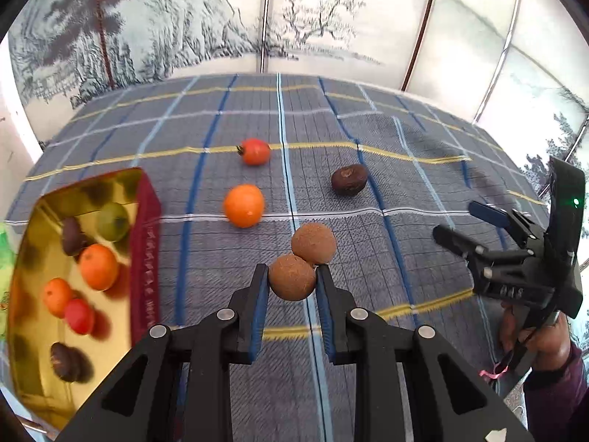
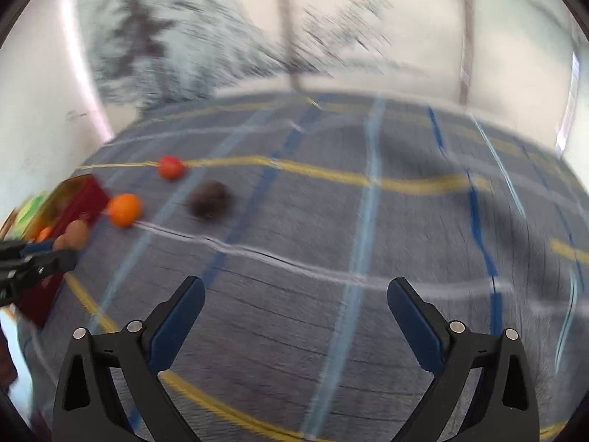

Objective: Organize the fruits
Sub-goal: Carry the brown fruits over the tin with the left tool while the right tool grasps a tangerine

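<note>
My left gripper is shut on a round brown fruit, held above the checked cloth. A second brown fruit lies just behind it. On the cloth lie an orange, a red tomato and a dark brown fruit. A gold tin with red sides at the left holds several fruits: oranges, a red one, a green one and dark ones. My right gripper hangs open over bare cloth with nothing between its fingers; it also shows at the right of the left wrist view.
The checked blue-grey cloth covers the table up to a painted folding screen behind. A hand and dark sleeve hold the right gripper. In the blurred right wrist view the tin sits far left.
</note>
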### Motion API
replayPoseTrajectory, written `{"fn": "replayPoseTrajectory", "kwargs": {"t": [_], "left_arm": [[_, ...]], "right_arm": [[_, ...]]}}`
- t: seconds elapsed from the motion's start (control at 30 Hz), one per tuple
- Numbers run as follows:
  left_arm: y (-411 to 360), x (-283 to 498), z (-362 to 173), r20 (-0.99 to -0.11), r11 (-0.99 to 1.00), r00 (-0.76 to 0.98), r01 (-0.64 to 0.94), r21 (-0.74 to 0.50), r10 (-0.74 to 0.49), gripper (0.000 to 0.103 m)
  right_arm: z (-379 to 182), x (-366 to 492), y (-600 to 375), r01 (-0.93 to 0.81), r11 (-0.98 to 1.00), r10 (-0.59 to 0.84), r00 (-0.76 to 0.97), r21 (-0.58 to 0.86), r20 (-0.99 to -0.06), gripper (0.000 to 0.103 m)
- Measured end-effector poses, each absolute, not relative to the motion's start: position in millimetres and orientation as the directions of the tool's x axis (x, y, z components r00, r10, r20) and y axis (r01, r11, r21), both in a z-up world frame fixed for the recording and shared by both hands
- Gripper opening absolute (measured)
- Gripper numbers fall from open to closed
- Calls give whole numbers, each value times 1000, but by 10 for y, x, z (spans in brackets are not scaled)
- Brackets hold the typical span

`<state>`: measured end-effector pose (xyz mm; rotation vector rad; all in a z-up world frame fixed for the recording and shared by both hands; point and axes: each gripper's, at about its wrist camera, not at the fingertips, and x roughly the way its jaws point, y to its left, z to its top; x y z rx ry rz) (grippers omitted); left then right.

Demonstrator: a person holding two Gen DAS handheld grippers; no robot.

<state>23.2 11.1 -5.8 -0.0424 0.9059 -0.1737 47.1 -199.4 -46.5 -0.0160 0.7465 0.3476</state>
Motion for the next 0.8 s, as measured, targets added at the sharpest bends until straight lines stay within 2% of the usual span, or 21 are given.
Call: {"fn": "replayPoseTrajectory", "kwargs": {"t": [0.1,0.23,0.4,0.6,0.67,0.7,0.77,0.8], "left_arm": [[182,91,67,-761,987,630,130,-93,-154,22],[295,-59,205,-735,990,664,116,-81,-138,22],[466,-212,351,-707,994,698,96,-61,-111,22],[753,-334,407,-701,996,709,39,-76,-81,22],[841,-353,400,-702,996,707,23,-89,-79,22],[892,-366,395,-703,995,707,13,-97,-78,22],[993,-405,386,-704,995,708,-16,-101,-60,22],[1035,-424,381,-705,995,707,-26,-101,-53,22]], "right_arm": [[-326,391,-1634,-483,870,421,630,96,-652,99],[-273,506,-1120,-612,788,495,562,70,-663,97],[-330,862,-598,-664,738,543,480,118,-689,88],[-553,1184,-186,-660,746,492,455,90,-742,81],[-641,1279,-148,-652,750,482,426,109,-765,67],[-651,1298,-139,-649,754,477,432,103,-765,64],[-643,1275,-82,-656,750,466,441,79,-767,43],[-640,1257,-78,-652,755,455,445,70,-771,43]]}}
